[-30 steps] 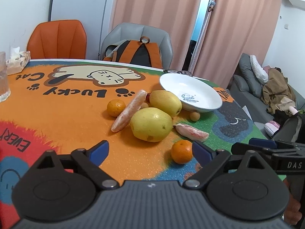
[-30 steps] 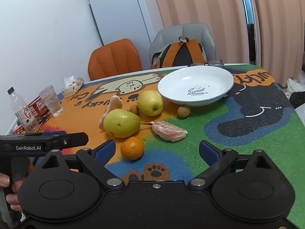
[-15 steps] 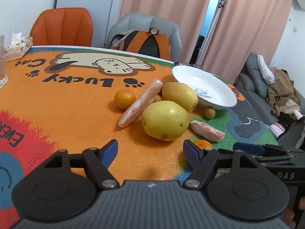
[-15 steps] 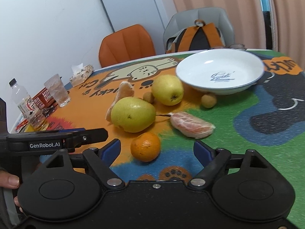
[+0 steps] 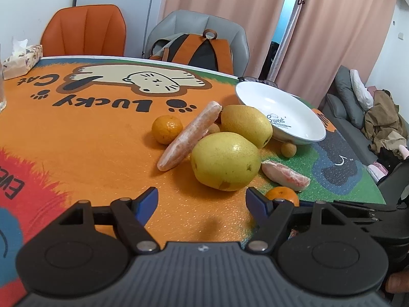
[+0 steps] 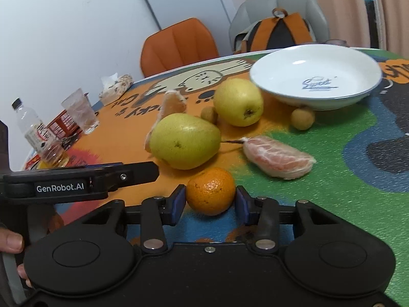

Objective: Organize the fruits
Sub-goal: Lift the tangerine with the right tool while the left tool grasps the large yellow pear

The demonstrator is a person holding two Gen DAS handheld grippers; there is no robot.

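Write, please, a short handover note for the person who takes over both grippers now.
Right gripper: closed on the near mandarin, on the table.
Left gripper: open, empty, facing the pear.
White plate: no fruit in it.
Left on the mat: pear, apple, second mandarin, two peeled segments, small round brown fruits.
Done: nothing placed.
Left: all fruit.

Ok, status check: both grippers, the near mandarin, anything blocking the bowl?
Right gripper shut on near mandarin, on the mat. Left gripper open, empty. Bowl empty; pomelo wedge lies between.
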